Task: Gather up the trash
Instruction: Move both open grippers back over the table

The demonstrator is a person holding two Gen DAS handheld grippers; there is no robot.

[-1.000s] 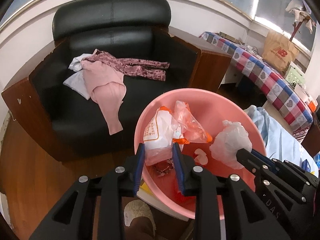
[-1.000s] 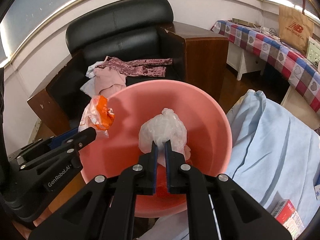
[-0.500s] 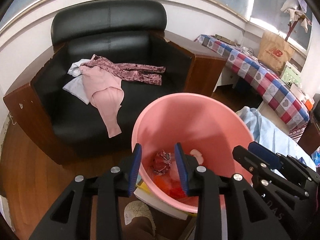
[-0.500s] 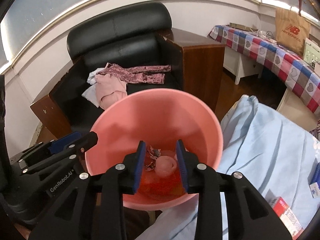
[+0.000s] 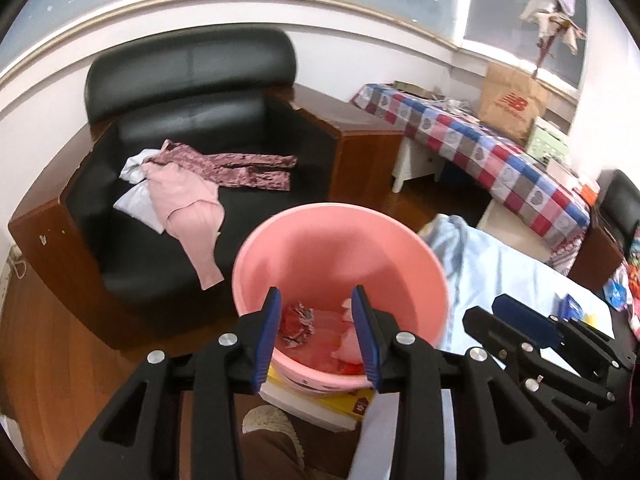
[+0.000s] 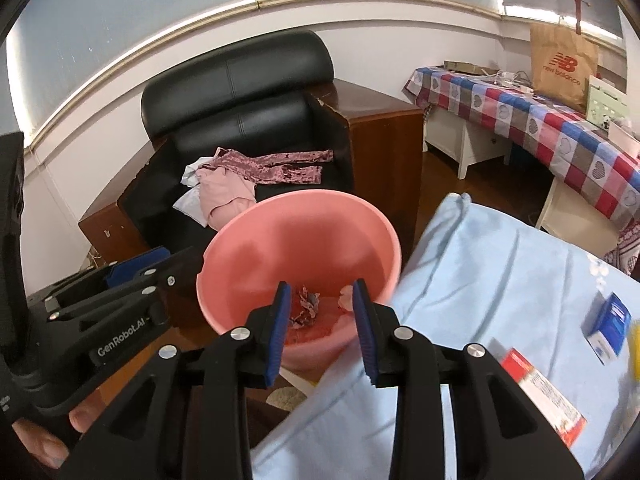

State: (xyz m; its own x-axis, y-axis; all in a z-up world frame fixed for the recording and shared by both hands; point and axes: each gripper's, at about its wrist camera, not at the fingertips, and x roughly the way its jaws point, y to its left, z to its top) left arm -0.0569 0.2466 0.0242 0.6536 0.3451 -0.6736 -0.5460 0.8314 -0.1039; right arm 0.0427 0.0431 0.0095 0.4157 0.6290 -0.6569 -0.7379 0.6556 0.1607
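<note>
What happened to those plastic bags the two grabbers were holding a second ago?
Both were let go. The left gripper dropped its orange-and-white bag and the right gripper its clear bag into the pink basin; the left jaws are opening, with nothing between them. Both grippers then pulled up and back. Basin, armchair and clothes stayed put.

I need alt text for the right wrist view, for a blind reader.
An open, empty right claw hangs above a pink basin holding crumpled trash. Behind stands a black armchair with clothes; a blue sheet lies right.
</note>
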